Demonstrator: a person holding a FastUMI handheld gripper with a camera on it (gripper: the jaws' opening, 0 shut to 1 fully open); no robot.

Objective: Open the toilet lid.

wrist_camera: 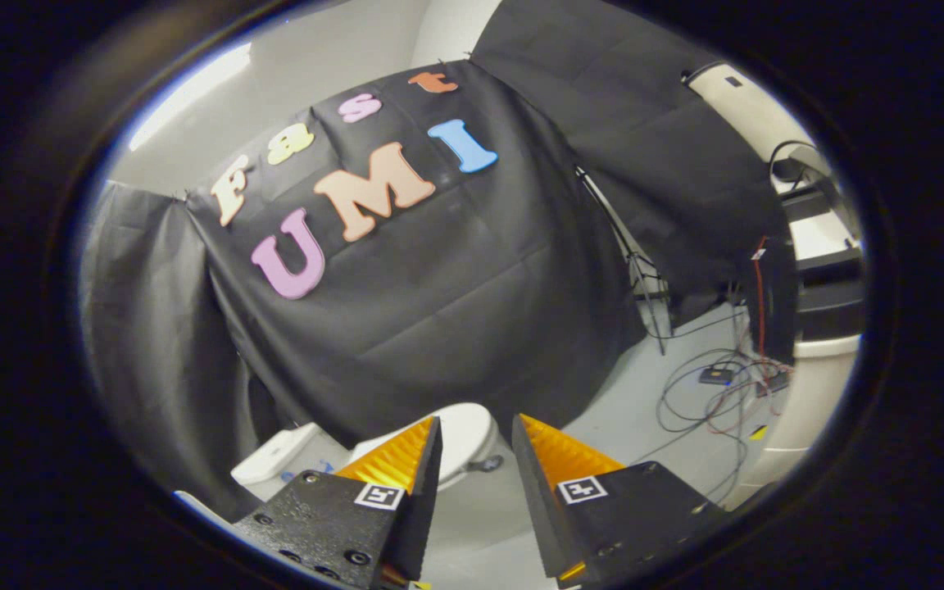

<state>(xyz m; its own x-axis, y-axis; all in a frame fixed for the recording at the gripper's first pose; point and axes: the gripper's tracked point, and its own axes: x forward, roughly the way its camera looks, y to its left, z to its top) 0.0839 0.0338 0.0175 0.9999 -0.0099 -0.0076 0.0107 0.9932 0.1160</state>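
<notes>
The claw (476, 434) gapes wide on nothing, well above the white, glossy closed toilet lid (465, 438) just beyond its fingers by the pale floor (644, 393), so a slanted descent could skid off that rim.

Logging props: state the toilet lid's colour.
White; the toilet lid shows in the gripper view, beyond the open gripper.
</notes>
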